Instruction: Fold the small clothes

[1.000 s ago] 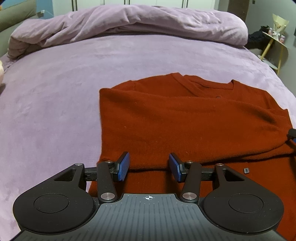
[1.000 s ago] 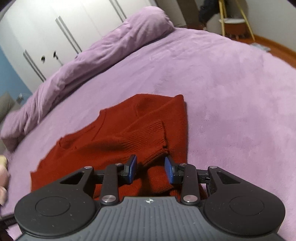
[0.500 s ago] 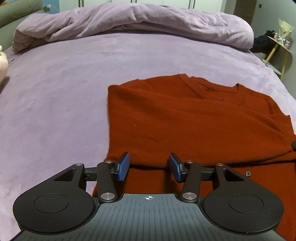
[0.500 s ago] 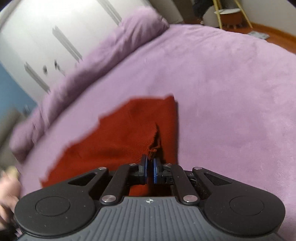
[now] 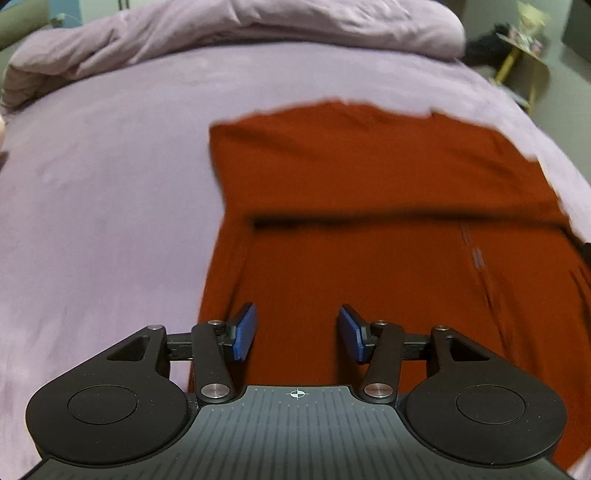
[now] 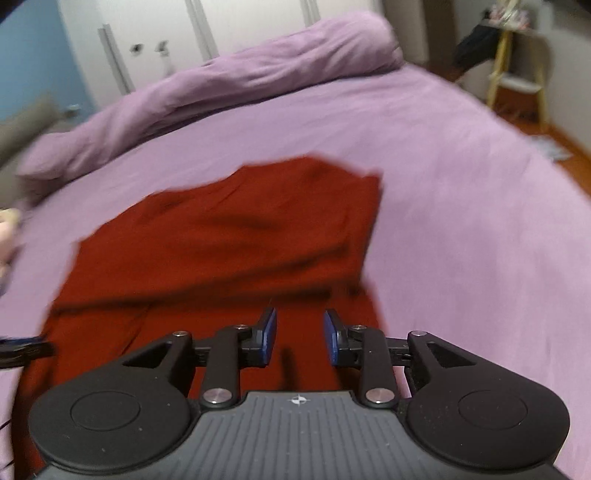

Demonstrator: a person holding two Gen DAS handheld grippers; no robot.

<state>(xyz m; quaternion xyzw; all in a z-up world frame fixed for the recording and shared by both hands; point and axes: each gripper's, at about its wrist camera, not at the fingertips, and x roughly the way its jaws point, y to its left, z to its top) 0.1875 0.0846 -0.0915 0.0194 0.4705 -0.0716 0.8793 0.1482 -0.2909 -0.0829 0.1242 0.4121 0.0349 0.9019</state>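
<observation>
A rust-red knit sweater (image 5: 369,221) lies flat on the purple bed, its sleeves folded across the body. It also shows in the right wrist view (image 6: 229,251). My left gripper (image 5: 297,332) is open and empty, above the sweater's lower left part. My right gripper (image 6: 300,338) is open and empty, above the sweater's lower right part near its right edge. The left gripper's tip (image 6: 22,349) shows at the left edge of the right wrist view. Both views are motion-blurred.
The purple bedspread (image 5: 103,206) extends around the sweater. A bunched purple duvet (image 5: 236,33) lies along the far side. A yellow-legged side table (image 6: 517,74) stands beyond the bed at the right. White wardrobe doors (image 6: 221,33) are behind.
My right gripper shut on the right sleeve cuff, carried it across the sweater, and is now open and pulled back. My left gripper drew back toward the hem, staying open.
</observation>
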